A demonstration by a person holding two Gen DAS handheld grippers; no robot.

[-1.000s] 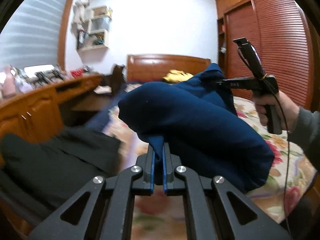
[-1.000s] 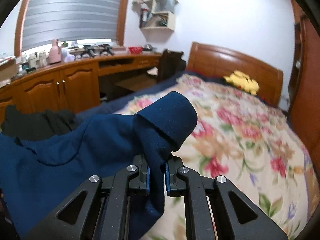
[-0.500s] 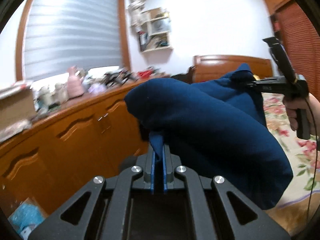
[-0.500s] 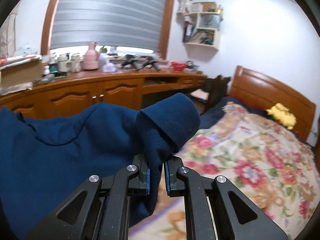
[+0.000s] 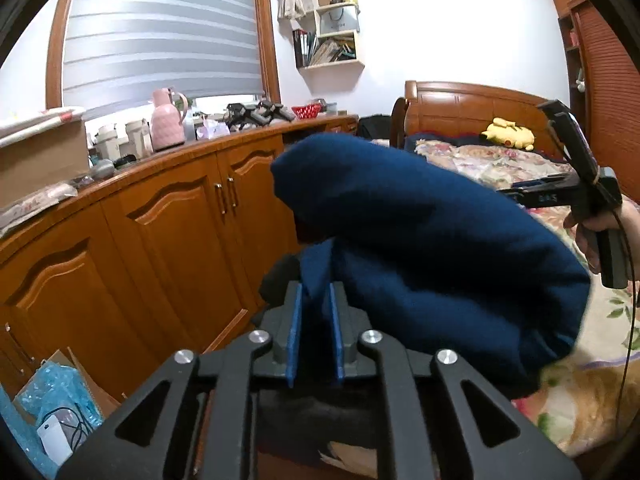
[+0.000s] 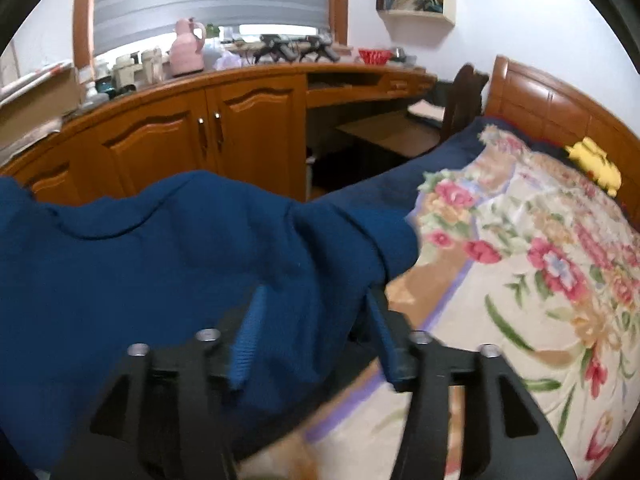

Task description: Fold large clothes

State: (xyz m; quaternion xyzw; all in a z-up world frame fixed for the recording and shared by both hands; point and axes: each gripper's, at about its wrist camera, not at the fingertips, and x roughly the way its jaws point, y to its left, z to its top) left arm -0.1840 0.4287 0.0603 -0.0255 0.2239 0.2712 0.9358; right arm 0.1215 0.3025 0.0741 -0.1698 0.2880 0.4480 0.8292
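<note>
A dark blue garment [image 5: 420, 248] hangs bunched in the air between my two grippers, beside the bed. My left gripper [image 5: 316, 300] has its jaws slightly apart, with a fold of the garment still between the blue pads. My right gripper [image 6: 316, 308] is wide open, and the garment [image 6: 160, 264] drapes loose over and between its fingers. In the left wrist view the right gripper's body [image 5: 560, 196] shows at the far right, held by a hand.
A bed with a floral blanket [image 6: 540, 280] and a wooden headboard [image 6: 560, 112] lies to the right, with a yellow plush [image 6: 596, 160] on it. Wooden cabinets [image 5: 160, 232] with a cluttered top run along the left. A cardboard box [image 5: 60, 408] sits on the floor.
Both grippers swung left towards the cabinets with the garment. The right gripper has opened wide and let go of the cloth. The left gripper's jaws have parted a little.
</note>
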